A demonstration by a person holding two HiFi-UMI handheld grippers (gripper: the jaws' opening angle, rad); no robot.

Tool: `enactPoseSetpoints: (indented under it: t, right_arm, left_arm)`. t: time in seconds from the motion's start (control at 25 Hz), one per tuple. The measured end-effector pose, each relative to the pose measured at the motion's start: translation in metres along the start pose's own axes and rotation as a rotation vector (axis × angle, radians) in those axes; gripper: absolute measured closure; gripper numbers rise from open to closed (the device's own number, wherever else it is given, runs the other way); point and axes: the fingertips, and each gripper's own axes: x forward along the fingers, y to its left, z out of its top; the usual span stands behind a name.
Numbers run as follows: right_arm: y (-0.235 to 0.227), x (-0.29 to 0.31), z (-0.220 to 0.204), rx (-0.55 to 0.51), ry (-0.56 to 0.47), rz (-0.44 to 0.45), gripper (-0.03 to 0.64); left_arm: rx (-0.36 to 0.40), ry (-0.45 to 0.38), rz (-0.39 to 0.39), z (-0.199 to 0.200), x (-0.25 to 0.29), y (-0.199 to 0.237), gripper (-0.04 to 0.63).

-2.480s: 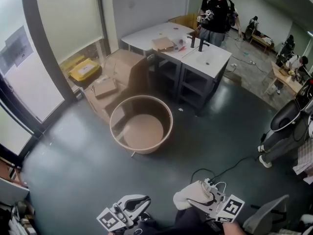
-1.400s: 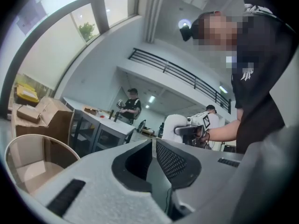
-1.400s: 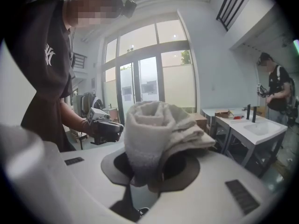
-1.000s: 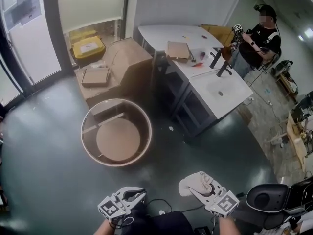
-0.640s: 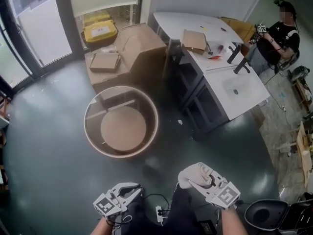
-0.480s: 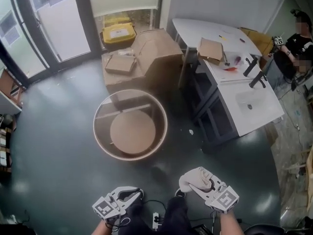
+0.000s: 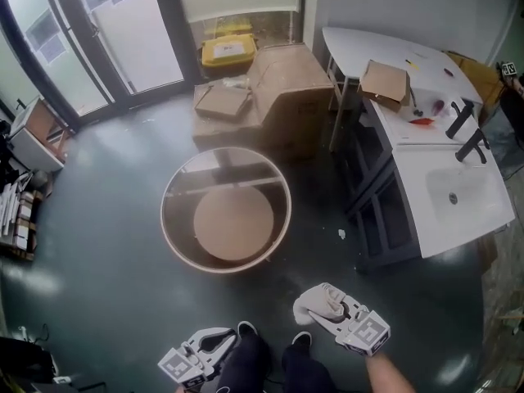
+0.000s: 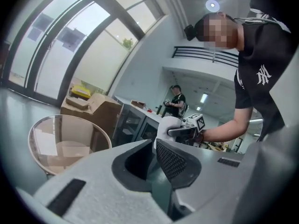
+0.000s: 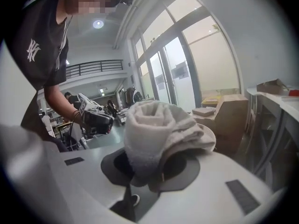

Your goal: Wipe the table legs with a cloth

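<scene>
**Head view: cloth in the right gripper, table well ahead**

At seven o'clock in the frame, the left gripper (image 7: 218, 341) hangs by the person's legs. Its jaws are drawn together with nothing between them. At twelve o'clock from it, well apart, stands the round glass-topped table (image 7: 168, 223), with cardboard boxes (image 7: 282, 80) beyond. At five o'clock, the right gripper (image 7: 333, 313) is clamped on the rolled white cloth (image 7: 318, 301), which bulges out past the fingertips. Neither gripper is near the table, so I judge that wiping has not begun.

The cloth looks like soft, light terry. It should give under pressure and fold around a leg rather than slide off. Its loose end may flop or drag. The grip seems best kept low on the roll, as now, leaving the rounded bulge free as the wiping face.

The right gripper view shows what the head view cannot. The roll sits across both jaw pads, with a folded flap drooping to three o'clock. The left gripper view shows the table side-on, with its wooden rim and a lower shelf seen through the glass. The legs are hard to make out in any view.
</scene>
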Motion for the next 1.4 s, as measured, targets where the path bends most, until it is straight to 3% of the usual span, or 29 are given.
enactPoseSetpoints:
  t: [0.2,0.48,0.56,0.64,0.68,0.8,0.96,1.12,1.4]
  right_arm:
    - [-0.031,0.062,-0.059,-0.001,0.027,0.021,0.525]
    - [-0.089,0.154,-0.165,-0.112,0.074,0.040,0.525]
    - [-0.101,0.173,-0.183,-0.141,0.040,0.054,0.525]
    - [-0.111,0.187,-0.204,-0.153,0.003,0.075,0.525]
    - [-0.116,0.193,-0.216,-0.163,-0.007,0.088,0.525]
    - [-0.127,0.209,-0.252,-0.205,-0.023,0.138,0.525]
    - [-0.146,0.236,-0.290,-0.229,-0.068,0.194,0.525]
    - [-0.165,0.272,-0.318,-0.254,-0.110,0.209,0.525]
    - [-0.156,0.306,-0.356,-0.386,-0.161,0.247,0.525]
  left_arm:
    - [0.036,0.058,-0.048,-0.066,0.030,0.038,0.566]
    - [0.092,0.096,-0.030,-0.180,0.094,0.107,0.566]
    - [0.166,0.084,-0.048,-0.203,0.112,0.126,0.566]
    - [0.291,0.049,-0.073,-0.219,0.128,0.141,0.566]
    - [0.305,0.044,-0.062,-0.231,0.133,0.150,0.566]
    - [0.215,0.059,0.032,-0.277,0.143,0.182,0.566]
    - [0.206,0.049,0.066,-0.325,0.159,0.209,0.566]
    - [0.336,0.027,0.036,-0.356,0.173,0.233,0.566]
    - [0.468,-0.077,0.040,-0.384,0.190,0.254,0.566]
